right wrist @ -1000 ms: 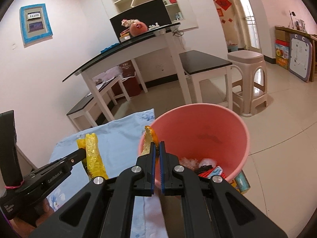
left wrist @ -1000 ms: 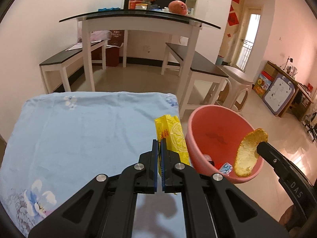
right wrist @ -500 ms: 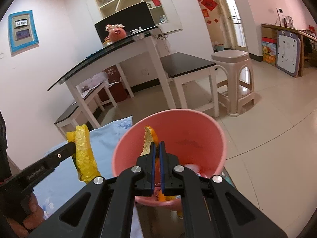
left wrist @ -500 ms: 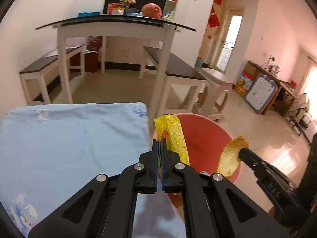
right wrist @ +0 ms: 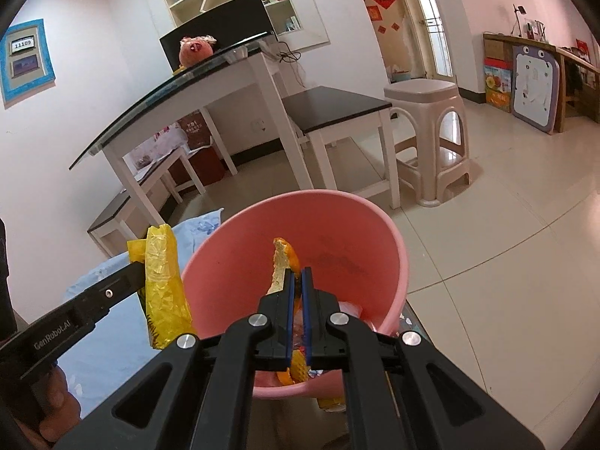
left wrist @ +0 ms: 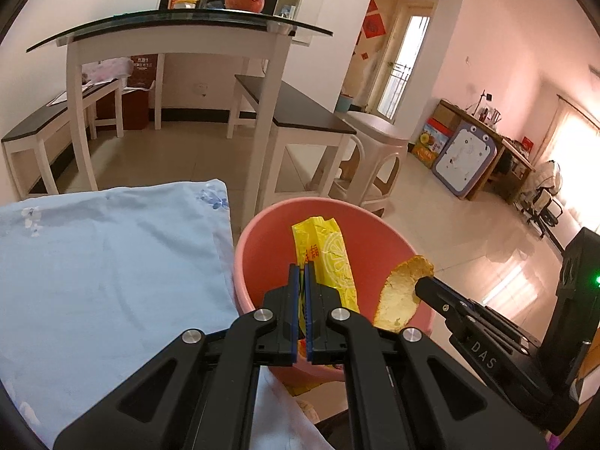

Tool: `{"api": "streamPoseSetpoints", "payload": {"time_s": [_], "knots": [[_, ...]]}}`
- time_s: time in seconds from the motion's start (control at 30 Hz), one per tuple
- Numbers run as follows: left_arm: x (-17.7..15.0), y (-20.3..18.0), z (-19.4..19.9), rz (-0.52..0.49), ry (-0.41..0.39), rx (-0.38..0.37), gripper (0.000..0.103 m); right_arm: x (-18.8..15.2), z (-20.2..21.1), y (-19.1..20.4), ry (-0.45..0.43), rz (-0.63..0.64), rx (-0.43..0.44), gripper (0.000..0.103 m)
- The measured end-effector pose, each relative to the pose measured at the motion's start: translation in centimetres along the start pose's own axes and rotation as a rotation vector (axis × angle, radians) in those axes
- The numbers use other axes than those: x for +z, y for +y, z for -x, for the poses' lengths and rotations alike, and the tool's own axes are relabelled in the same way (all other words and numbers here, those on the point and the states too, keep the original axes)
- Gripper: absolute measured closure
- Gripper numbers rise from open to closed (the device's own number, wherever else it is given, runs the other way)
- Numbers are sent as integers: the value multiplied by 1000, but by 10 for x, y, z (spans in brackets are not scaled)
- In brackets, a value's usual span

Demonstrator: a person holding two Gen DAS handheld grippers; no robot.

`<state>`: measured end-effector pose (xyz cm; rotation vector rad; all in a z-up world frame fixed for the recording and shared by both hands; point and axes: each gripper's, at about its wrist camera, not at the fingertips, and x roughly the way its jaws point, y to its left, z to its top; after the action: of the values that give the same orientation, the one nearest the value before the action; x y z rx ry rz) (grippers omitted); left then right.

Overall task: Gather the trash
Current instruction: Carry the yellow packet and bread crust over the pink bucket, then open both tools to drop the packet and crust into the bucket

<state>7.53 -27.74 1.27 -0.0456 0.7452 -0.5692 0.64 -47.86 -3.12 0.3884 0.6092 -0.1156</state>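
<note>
1. The left gripper [left wrist: 302,273] has its jaws pressed on a yellow wrapper [left wrist: 330,258], which stands up from the blue pads over the pink bin [left wrist: 262,240].
2. The right gripper [right wrist: 297,279] pinches an orange peel [right wrist: 281,262] between its jaws; the peel hangs over the open mouth of the same bin.
3. The bin stands on the floor just beside the table with the light blue cloth [left wrist: 105,262]. Some trash lies at its bottom, but it is too hidden to name.
4. Farther away stand a white table with a glass top [left wrist: 180,26], dark benches [left wrist: 296,112] and a plastic stool [right wrist: 427,120].
</note>
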Motion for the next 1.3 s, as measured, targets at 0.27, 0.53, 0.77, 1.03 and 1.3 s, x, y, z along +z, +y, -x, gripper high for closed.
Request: {"api": "streamPoseSetpoints", "payload": {"time_s": [0.27, 0.53, 0.77, 1.03, 1.3], "knots": [[-1, 1, -18, -7, 42, 2, 95, -1, -8, -8, 13, -21, -16, 96], [0, 3, -18, 4, 44, -26, 61, 0, -13, -10, 33, -22, -6, 88], [0, 2, -8, -4, 31, -31, 61, 2, -4, -7, 10, -12, -9, 69], [-5, -2, 13, -52, 7, 9, 61, -5, 25, 11, -41, 40, 18, 52], [-7, -1, 34, -56, -32, 7, 61, -4, 35, 28, -102, 129, -63, 50]]}}
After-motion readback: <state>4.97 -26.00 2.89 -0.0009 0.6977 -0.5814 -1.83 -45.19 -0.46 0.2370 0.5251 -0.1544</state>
